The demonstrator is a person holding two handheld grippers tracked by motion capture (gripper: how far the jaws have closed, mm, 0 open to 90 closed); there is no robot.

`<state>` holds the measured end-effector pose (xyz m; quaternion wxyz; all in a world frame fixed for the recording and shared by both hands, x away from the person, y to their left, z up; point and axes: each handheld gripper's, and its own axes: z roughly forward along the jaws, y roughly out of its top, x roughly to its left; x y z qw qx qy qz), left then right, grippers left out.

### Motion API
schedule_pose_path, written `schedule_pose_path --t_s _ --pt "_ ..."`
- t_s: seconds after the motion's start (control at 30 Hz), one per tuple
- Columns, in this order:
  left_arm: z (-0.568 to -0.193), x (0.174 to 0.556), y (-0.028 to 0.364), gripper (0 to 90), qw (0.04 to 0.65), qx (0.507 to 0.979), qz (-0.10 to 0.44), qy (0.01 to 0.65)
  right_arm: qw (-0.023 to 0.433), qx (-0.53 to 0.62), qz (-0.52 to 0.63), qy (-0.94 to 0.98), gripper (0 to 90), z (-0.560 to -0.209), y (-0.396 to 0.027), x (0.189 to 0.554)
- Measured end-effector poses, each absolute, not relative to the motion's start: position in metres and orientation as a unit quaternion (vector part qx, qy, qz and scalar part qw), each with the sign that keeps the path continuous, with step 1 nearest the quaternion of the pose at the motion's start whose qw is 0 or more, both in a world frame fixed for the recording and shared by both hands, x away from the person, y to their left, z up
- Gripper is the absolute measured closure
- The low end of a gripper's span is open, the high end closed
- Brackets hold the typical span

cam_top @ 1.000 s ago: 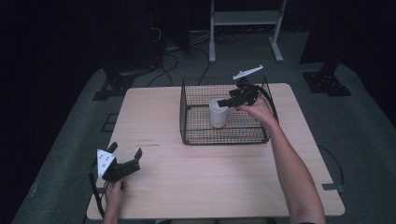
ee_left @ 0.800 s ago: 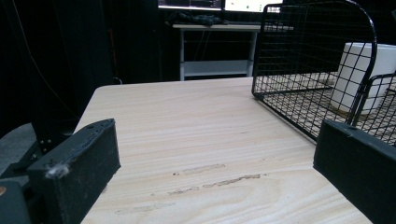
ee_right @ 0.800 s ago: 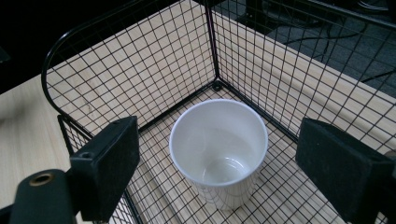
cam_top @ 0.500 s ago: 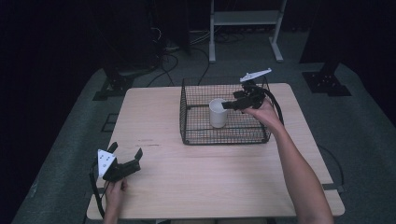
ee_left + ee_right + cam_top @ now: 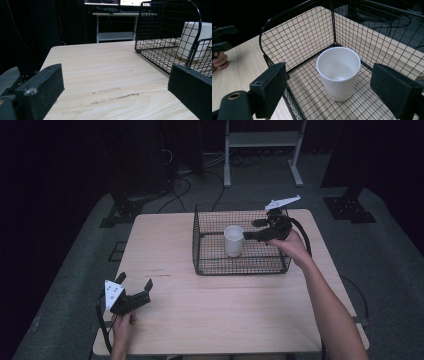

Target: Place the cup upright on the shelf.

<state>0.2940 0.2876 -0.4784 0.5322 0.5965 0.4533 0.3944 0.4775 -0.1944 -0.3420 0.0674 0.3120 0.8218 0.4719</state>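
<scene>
**White cup stands in the wire basket, both tools apart from it**

In the high view the white cup (image 5: 233,240) stands upright on the floor of the black wire basket (image 5: 200,255), a little above the centre of the frame, in the left half of the basket and away from its walls. The basket sits on the pale wooden surface (image 5: 225,310), toward its far edge.

The right tool (image 5: 248,235) hovers over the basket's right half, just right of the cup, with the person's hand behind it at the basket's right rim. In the right gripper view its two black jaws stand apart at the lower left and lower right of the frame, with the cup (image 5: 338,72) in the middle between and beyond them; neither pad touches it, so the tool grips nothing. The cup's inside looks bare.

The left tool (image 5: 135,290) rests low at the lower left of the high view, near the surface's front corner, well apart from the basket. In the left gripper view its jaws are spread wide with only bare wood between them; the basket (image 5: 160,47) and the cup (image 5: 193,40) show at the upper right.
</scene>
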Motion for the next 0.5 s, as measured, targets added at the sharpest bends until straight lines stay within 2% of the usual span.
schedule_pose_path --t_s 0.5 --pt "-0.478 0.294 0.288 0.0 0.532 0.596 0.394 0.453 0.071 0.298 0.477 0.824 12.9 -0.335 -0.204 0.454"
